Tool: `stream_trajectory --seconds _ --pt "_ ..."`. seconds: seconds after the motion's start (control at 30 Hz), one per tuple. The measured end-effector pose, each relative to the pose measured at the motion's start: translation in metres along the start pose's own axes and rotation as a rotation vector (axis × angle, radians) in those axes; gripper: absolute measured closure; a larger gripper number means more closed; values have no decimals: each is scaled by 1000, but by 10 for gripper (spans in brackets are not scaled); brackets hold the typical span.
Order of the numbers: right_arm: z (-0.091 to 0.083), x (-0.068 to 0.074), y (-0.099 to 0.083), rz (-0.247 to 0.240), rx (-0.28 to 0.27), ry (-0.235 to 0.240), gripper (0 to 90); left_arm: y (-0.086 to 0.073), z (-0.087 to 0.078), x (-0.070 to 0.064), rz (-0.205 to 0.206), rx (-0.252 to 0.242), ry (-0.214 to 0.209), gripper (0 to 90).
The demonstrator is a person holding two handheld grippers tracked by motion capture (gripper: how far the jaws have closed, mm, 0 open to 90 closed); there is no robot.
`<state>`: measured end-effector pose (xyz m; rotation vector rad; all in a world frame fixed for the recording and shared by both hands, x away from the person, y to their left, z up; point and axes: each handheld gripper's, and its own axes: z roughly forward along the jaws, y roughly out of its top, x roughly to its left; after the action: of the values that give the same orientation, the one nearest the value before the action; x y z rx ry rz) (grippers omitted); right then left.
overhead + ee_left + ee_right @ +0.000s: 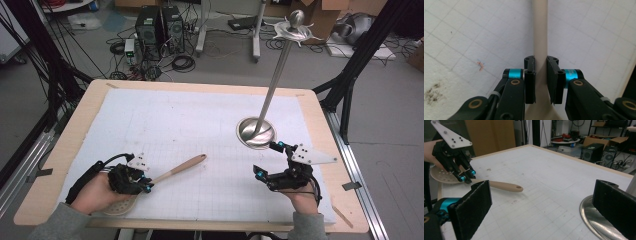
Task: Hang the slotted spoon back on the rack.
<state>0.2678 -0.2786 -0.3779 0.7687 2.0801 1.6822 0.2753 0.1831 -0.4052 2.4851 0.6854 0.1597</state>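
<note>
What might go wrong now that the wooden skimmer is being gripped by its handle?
The left gripper clamps the slotted spoon near its head, so the long handle could swing or twist once lifted. The tall metal stand rises on a small base close to the open right gripper; a bump might tip it.

Wooden table, white gridded mat, spoon, stand
</note>
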Motion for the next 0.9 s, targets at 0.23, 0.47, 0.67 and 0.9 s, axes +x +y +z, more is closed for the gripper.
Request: stream_trajectory --seconds 0.23,0.47,0.67,0.9 --pt "-2 -1 0 0 -11 -1 15 9 -8 -1 -2 -43 1 779" --pt "-3 -1 0 5 -12 1 15 18 -16 -2 -14 -142 12 778" --pt "-3 -1 0 4 -15 -2 15 28 -21 -2 -9 -170 3 778" --pt "-4 -2 0 9 -20 -1 15 45 -24 -3 -2 -205 6 778"
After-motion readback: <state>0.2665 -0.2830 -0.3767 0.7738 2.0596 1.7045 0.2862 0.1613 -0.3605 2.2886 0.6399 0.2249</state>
